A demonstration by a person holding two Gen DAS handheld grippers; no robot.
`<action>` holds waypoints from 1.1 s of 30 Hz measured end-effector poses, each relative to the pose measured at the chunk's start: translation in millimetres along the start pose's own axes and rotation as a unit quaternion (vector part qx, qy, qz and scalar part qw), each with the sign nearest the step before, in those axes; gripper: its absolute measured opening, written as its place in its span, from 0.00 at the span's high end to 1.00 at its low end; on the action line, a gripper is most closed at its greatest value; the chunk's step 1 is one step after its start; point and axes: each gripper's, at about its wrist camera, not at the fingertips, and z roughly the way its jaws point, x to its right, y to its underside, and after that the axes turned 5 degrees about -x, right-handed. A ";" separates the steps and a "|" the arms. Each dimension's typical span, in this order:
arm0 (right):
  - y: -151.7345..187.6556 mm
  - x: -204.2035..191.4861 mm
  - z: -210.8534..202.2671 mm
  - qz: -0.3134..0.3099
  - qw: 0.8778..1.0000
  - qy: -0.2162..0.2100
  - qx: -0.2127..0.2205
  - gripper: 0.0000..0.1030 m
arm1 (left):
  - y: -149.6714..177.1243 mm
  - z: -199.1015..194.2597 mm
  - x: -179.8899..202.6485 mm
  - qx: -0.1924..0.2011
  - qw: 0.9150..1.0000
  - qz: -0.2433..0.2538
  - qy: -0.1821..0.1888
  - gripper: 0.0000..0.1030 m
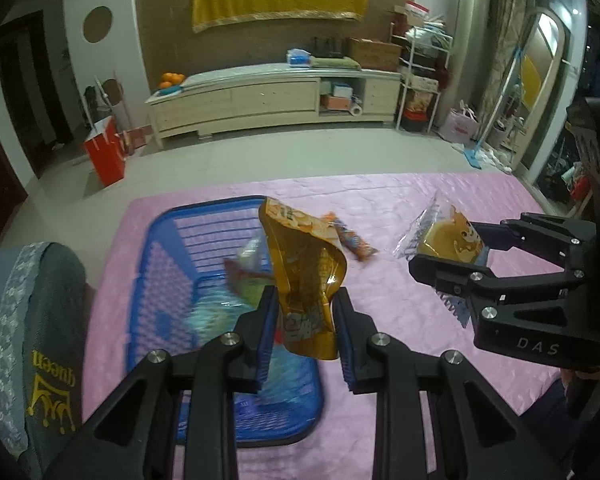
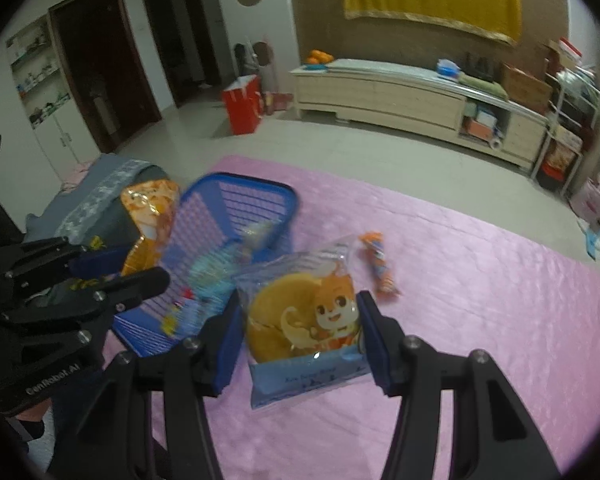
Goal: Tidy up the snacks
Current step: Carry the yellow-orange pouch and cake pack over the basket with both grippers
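Observation:
My left gripper (image 1: 305, 320) is shut on a gold snack pouch (image 1: 306, 272) and holds it upright above the right side of a blue plastic basket (image 1: 172, 240). The basket lies on a pink cloth and holds several blurred snack packs (image 1: 244, 268). My right gripper (image 2: 298, 332) is shut on a clear bread packet with an orange cartoon figure (image 2: 304, 320), held above the cloth to the right of the basket (image 2: 236, 200). The right gripper also shows in the left wrist view (image 1: 448, 256). The left gripper shows in the right wrist view (image 2: 112, 268) with the gold pouch (image 2: 148, 216).
An orange wrapped snack bar (image 1: 352, 240) lies on the pink cloth (image 1: 420, 200) between basket and right gripper; it also shows in the right wrist view (image 2: 378, 264). A grey cushion with "queen" (image 1: 32, 320) sits left of the basket. A cabinet and red bag stand beyond.

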 end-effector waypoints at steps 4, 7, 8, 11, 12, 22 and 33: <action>-8.3 -29.6 4.6 -0.008 1.000 -0.019 0.000 0.43 | 9.3 -11.4 -28.2 0.006 1.000 -0.008 -0.013 0.75; -12.4 -45.7 10.3 -0.011 0.999 -0.030 -0.003 0.43 | 14.9 -15.5 -53.4 0.006 1.000 -0.020 -0.019 0.75; -14.1 -52.3 13.9 -0.016 0.999 -0.029 -0.006 0.43 | 16.4 -16.5 -61.8 0.006 0.999 -0.023 -0.021 0.75; -18.5 -65.5 22.5 -0.027 0.999 -0.026 -0.012 0.43 | 20.2 -17.4 -82.2 0.004 0.999 -0.031 -0.025 0.75; -21.8 -70.5 27.7 -0.027 0.999 -0.019 -0.017 0.43 | 20.8 -16.1 -87.7 0.002 0.999 -0.034 -0.025 0.75; -40.2 -84.5 63.8 -0.025 0.999 -0.005 -0.044 0.43 | 10.8 10.7 -104.6 -0.010 0.999 -0.038 -0.008 0.74; -50.6 -66.7 93.5 0.000 0.998 -0.010 -0.062 0.43 | -3.0 60.2 -108.6 -0.046 0.998 -0.030 0.009 0.73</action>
